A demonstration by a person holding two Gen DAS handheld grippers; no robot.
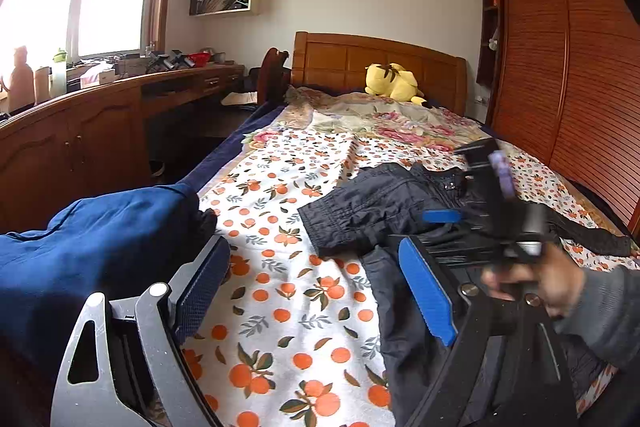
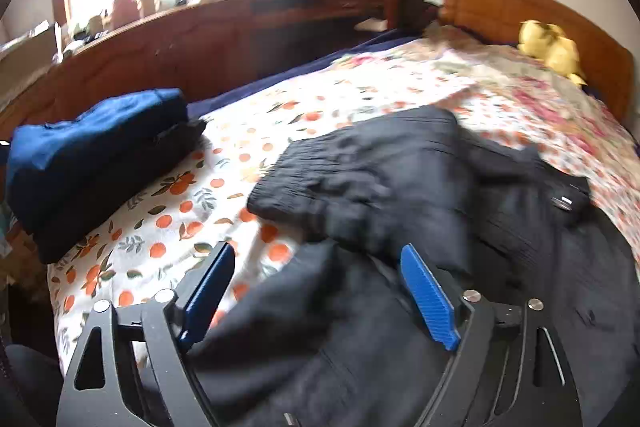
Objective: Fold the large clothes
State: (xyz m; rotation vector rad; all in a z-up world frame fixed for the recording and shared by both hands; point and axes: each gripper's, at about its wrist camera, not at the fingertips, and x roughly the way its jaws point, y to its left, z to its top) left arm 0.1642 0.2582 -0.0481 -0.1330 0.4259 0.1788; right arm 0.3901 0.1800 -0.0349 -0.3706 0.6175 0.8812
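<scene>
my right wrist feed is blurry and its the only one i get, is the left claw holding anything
Observer: No. The left claw is open over the orange-print sheet, with nothing between its fingers.
Operator: whats next to it
Observer: A folded blue pile lies close beside its left finger; I cannot tell if they touch.
Operator: and how does mine look from outside
Observer: Blurred. A hand in a grey sleeve holds the right claw above the black garment.
</scene>
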